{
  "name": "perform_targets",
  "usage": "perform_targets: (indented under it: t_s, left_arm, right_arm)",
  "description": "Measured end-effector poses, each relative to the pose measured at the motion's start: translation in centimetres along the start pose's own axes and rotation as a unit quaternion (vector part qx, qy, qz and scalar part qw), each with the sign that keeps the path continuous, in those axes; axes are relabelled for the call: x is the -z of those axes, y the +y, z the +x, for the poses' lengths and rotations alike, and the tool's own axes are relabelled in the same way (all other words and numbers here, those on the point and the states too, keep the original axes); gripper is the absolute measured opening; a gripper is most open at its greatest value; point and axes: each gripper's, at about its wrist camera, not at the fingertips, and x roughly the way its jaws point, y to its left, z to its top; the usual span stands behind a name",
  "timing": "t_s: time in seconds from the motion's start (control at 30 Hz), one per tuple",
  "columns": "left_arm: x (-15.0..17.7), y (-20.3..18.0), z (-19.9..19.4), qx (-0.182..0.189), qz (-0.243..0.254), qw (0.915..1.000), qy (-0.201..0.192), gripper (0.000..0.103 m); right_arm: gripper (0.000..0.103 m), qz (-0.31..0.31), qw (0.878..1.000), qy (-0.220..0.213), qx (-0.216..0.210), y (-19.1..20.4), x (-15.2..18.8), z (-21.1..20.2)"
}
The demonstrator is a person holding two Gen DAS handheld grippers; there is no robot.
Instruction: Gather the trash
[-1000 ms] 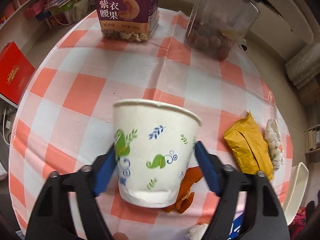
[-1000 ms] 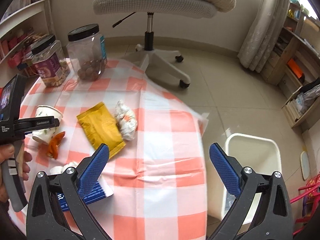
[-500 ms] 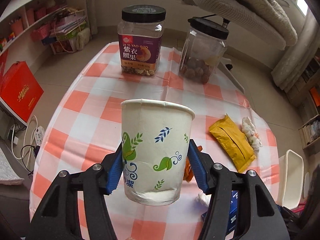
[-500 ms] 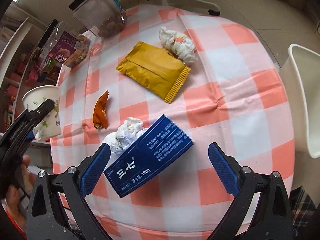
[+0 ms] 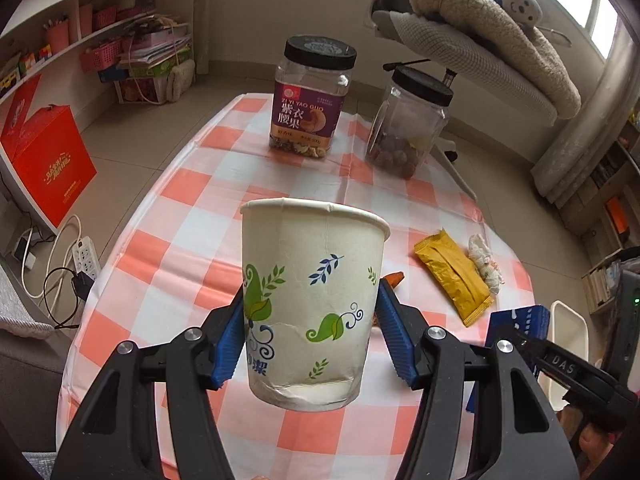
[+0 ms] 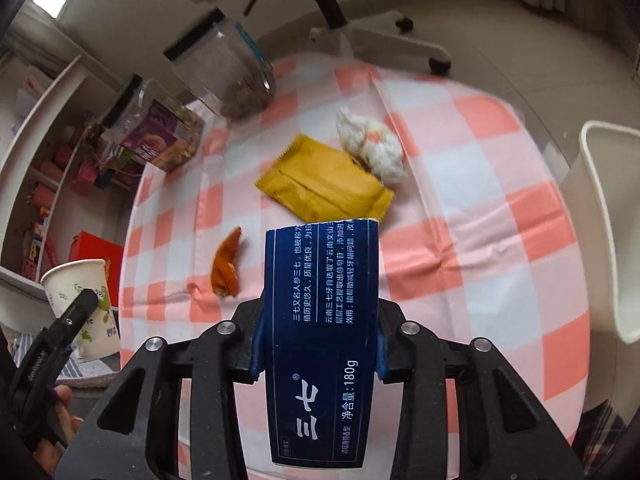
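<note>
My left gripper (image 5: 310, 332) is shut on a white paper cup (image 5: 310, 296) with green leaf prints and holds it upright above the checked table (image 5: 192, 184). The cup also shows in the right wrist view (image 6: 82, 312). My right gripper (image 6: 320, 344) is shut on a dark blue toothpaste box (image 6: 322, 340), lifted off the table. On the table lie a yellow wrapper (image 6: 324, 184), a crumpled white tissue (image 6: 370, 146) and an orange peel (image 6: 227, 268).
Two clear jars with black lids stand at the table's far side: a purple-labelled nut jar (image 5: 312, 100) and a jar of dark fruit (image 5: 410, 120). A white bin (image 6: 612, 228) stands beside the table on the right. An office chair (image 5: 472, 44) stands behind.
My right gripper has closed on the blue box and lifted it off the table. My left gripper has raised the cup a little higher.
</note>
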Motion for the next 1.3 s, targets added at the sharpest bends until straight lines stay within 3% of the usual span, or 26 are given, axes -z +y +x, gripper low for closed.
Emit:
perform_targets:
  t_s: [0.27,0.47,0.83,1.3]
  left_arm:
    - [-0.7,-3.2,-4.5,-0.019,0.031,0.9924,-0.118,0.06]
    - [-0.3,-5.2,-5.8,-0.032,0.04,0.9847,-0.167,0.06]
    - [0.1,-8.6,-5.2,-0.014,0.058,0.9849,-0.163,0.061]
    - [1.0,-13.8,-4.7,0.032,0.076,0.9846,-0.154,0.061]
  right_arm:
    - [0.037,-0.092,0.984,-0.151,-0.009,2.6,-1.8,-6.4]
    - [0.037,-0.125,0.971,-0.201,0.016,2.7,-1.6,-8.2]
    - [0.038,-0.148,0.96,-0.229,0.056,1.7,-1.3,-9.5]
    - [0.038,-0.111,0.959,-0.242,0.096,-3.5,-2.1,-12.2]
